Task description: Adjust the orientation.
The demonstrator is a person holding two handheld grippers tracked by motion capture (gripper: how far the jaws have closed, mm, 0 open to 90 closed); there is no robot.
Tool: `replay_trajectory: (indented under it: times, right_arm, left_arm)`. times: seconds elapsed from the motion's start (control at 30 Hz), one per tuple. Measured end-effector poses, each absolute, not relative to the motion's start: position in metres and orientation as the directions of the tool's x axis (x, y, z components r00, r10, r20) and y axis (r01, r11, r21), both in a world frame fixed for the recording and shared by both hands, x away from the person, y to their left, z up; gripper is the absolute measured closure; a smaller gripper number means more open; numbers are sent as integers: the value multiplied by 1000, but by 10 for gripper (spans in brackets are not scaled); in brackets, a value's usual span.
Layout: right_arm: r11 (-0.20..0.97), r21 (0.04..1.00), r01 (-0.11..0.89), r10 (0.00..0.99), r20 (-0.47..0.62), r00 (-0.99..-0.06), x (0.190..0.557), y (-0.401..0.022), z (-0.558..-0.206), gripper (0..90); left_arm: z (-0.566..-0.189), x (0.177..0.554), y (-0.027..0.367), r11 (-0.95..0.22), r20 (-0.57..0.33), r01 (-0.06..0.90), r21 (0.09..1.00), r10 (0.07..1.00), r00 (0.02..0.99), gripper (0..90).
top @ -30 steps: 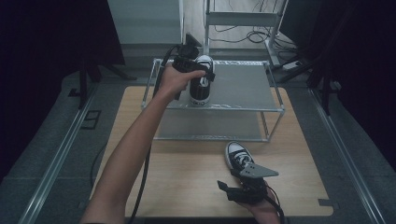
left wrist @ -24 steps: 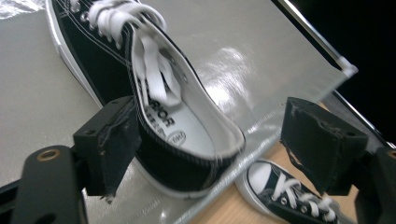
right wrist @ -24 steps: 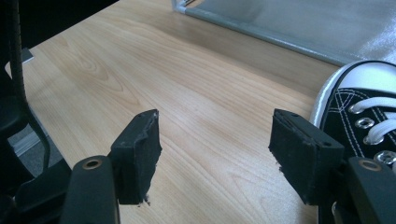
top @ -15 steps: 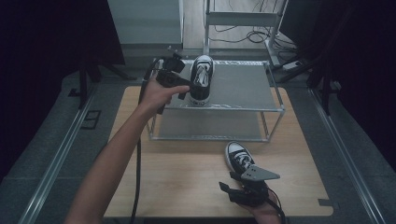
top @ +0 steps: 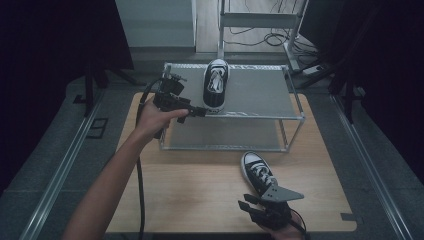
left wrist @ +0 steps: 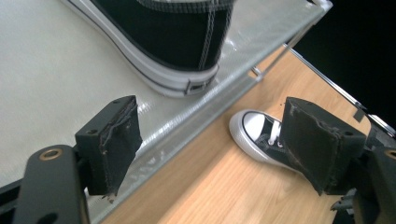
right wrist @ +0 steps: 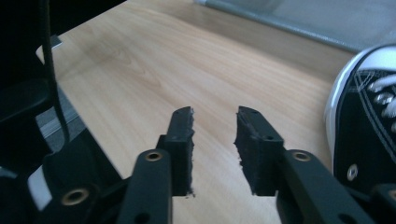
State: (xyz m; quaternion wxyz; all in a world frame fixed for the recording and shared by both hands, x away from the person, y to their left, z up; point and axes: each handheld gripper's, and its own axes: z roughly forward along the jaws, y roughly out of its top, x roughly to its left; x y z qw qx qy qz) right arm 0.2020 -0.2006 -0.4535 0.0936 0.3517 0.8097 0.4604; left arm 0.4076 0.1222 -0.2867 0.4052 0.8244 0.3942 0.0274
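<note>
One black-and-white sneaker [top: 216, 82] stands on the top level of a metal shelf rack [top: 260, 92], toe toward the far side; its heel [left wrist: 187, 42] fills the top of the left gripper view. My left gripper [top: 196, 111] hovers just left of that heel, open wide [left wrist: 212, 126], nothing between its jaws. The matching sneaker [top: 257, 172] lies on the wooden table in front of the rack, also seen as the shoe [left wrist: 261, 135] [right wrist: 369, 116]. My right gripper [top: 246, 202] rests low beside it, open [right wrist: 215, 116] and empty.
The rack has a lower level [top: 225, 135] under the top one. The wooden table [top: 190, 190] extends left of the loose sneaker. A black cable [top: 139, 180] trails from the left gripper along the forearm. Dark floor and rails border the table.
The left gripper has let go of the sneaker on the rack's top and drawn back left and toward me. The sneaker stays put. The right gripper has not moved.
</note>
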Motion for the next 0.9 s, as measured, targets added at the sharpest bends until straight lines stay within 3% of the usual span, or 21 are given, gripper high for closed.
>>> replay_trajectory:
  times: [0.33,0.8,0.9]
  right_arm:
    - [397,772,497,690,106,-716,176,-217,-465,889]
    - [432,717,547,799,-24,-601,179,-252,-478,900]
    - [385,728,567,812,25,-583,190,-266,-480,900]
  left_arm:
    - [-301,389,127,-385,-265,609,693,650,712,205]
    - [-334,374,132,-409,-288,622,667,629,722,211]
    - [-343,372,134,-410,-303,630,660,621,722,213]
